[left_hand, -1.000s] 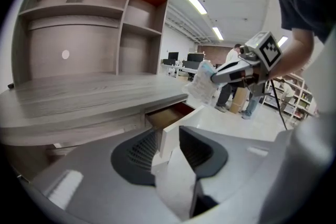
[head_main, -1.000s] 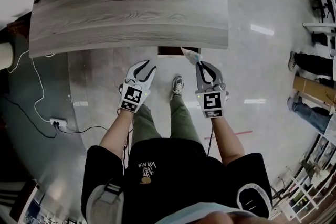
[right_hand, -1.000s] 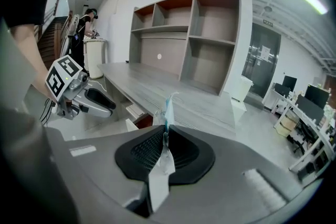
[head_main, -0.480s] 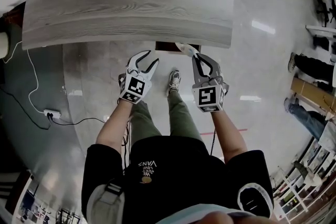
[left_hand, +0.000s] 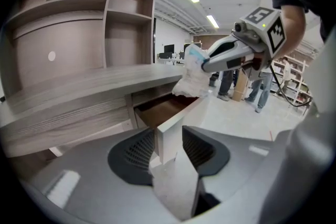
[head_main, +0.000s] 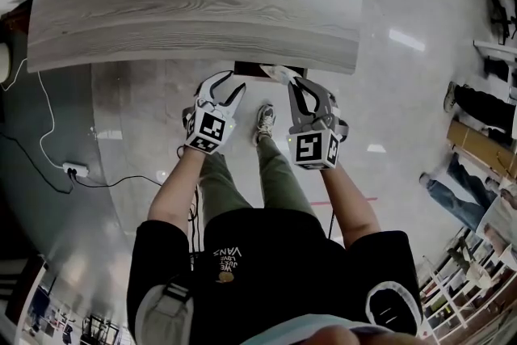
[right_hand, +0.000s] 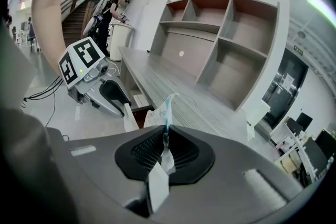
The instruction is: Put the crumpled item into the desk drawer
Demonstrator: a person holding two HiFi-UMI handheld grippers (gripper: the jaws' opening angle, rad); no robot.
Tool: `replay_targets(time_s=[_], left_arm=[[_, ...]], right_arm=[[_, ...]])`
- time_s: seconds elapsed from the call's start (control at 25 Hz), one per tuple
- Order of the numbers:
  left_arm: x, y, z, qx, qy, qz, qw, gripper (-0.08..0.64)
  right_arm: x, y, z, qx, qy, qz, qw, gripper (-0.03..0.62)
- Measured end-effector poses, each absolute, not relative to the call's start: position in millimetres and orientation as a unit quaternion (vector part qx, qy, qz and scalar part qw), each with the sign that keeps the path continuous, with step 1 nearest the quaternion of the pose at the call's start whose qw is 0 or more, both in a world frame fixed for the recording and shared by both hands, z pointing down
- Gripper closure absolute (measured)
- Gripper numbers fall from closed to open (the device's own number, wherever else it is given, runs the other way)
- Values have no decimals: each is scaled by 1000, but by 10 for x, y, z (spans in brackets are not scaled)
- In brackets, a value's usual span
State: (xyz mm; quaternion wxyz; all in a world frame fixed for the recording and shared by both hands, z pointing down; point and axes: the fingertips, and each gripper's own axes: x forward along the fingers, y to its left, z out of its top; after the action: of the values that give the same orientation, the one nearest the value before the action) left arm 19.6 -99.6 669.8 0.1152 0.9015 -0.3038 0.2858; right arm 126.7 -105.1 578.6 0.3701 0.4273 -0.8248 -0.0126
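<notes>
The crumpled item (right_hand: pixel 164 107), white with a pale blue edge, is pinched in my right gripper (right_hand: pixel 165 136), which is shut on it. In the head view that gripper (head_main: pixel 293 85) holds the item (head_main: pixel 273 73) just over the pulled-out desk drawer (head_main: pixel 257 69) under the wood-grain desk (head_main: pixel 194 20). My left gripper (head_main: pixel 224 87) is open beside the drawer. In the left gripper view its jaws (left_hand: pixel 169 147) straddle the drawer's white front panel (left_hand: pixel 167 134) without pressing on it. The brown drawer inside (left_hand: pixel 163 108) shows, with the item (left_hand: pixel 193 80) hanging above its far end.
A shelf unit (right_hand: pixel 226 44) stands on the desk's back. A power strip and cables (head_main: pixel 73 171) lie on the floor at left. People (left_hand: pixel 231 84) stand further off. My legs and shoe (head_main: pixel 263 121) are below the drawer.
My left gripper's jaws have spread wider at the drawer front. The right gripper has carried the crumpled item left, closer to the drawer opening.
</notes>
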Motion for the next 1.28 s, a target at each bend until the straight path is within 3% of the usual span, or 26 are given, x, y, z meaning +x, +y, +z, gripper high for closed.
replay_targets(time_s=[0.24, 1.28], left_arm=[[217, -998, 6797, 898, -308, 291, 118, 387], [182, -949, 7000, 893, -311, 305, 113, 387]], right_arm=[[1188, -1104, 5790, 412, -826, -51, 381, 572], [1112, -1061, 6173, 407, -832, -10, 376, 571]])
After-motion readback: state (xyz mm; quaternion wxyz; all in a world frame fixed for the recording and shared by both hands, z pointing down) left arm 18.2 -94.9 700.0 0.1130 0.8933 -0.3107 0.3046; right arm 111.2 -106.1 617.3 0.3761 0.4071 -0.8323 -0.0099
